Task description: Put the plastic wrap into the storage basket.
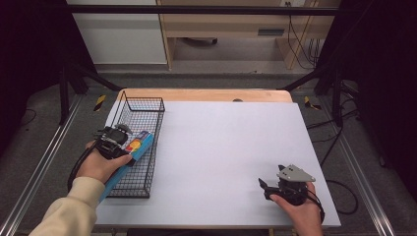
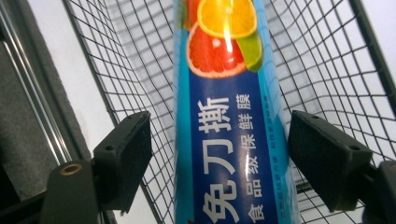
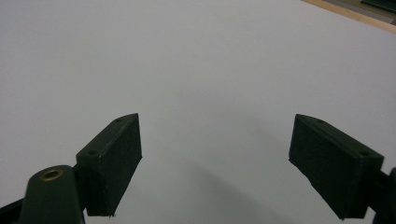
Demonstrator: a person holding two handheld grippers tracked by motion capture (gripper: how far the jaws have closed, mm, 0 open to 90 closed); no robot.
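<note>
A long blue cling-film box (image 2: 224, 116) with citrus fruit pictures and white lettering lies lengthwise in a black wire basket (image 1: 143, 105) at the table's left side. In the high view one end of the box (image 1: 139, 143) sticks out past the basket's near end. My left gripper (image 2: 222, 128) is open, its jaws standing on either side of the box with a gap on the left side. From above, the left gripper (image 1: 123, 137) sits over the basket's middle. My right gripper (image 1: 265, 187) rests at the table's near right, open, with nothing between its jaws (image 3: 217, 128).
The white table top (image 1: 226, 147) stretches between the basket and the right gripper. A wooden strip (image 1: 206, 94) runs along the table's far edge. Metal frame rails (image 1: 39, 162) flank the table.
</note>
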